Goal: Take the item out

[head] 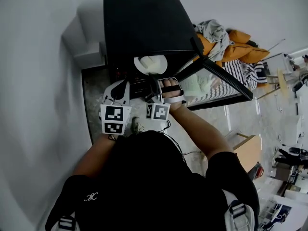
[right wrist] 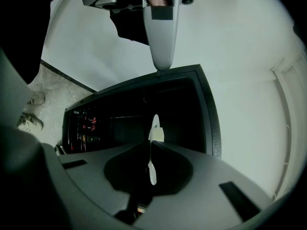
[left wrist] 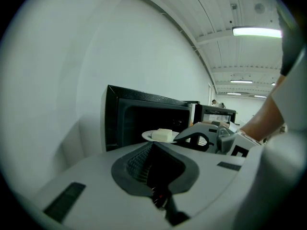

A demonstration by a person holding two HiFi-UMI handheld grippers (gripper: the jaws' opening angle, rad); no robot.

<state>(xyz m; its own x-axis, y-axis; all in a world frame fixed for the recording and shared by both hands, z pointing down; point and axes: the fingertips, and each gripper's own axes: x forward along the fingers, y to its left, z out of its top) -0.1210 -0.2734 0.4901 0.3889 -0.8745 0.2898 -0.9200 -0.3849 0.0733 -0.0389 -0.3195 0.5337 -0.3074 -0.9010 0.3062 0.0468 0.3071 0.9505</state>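
Pinching jaws: right gripper (right wrist: pixel 153 145) is clamped on the rim of the white plate (right wrist: pixel 152 172), which shows edge-on.
Left gripper (left wrist: pixel 152 146): jaws pressed together with nothing between them, held just outside the microwave's mouth beside the right gripper.
Plate: at the open mouth of the black microwave (head: pixel 139 23), carrying a pale yellowish block (left wrist: pixel 163 134).
Door (head: pixel 226 81): swung wide from the microwave.
Clothes heap (head: pixel 231 47): past the microwave's door.

A big lab-like hall: ceiling strip lights (left wrist: pixel 256 31), bare white walls (left wrist: pixel 72 56)
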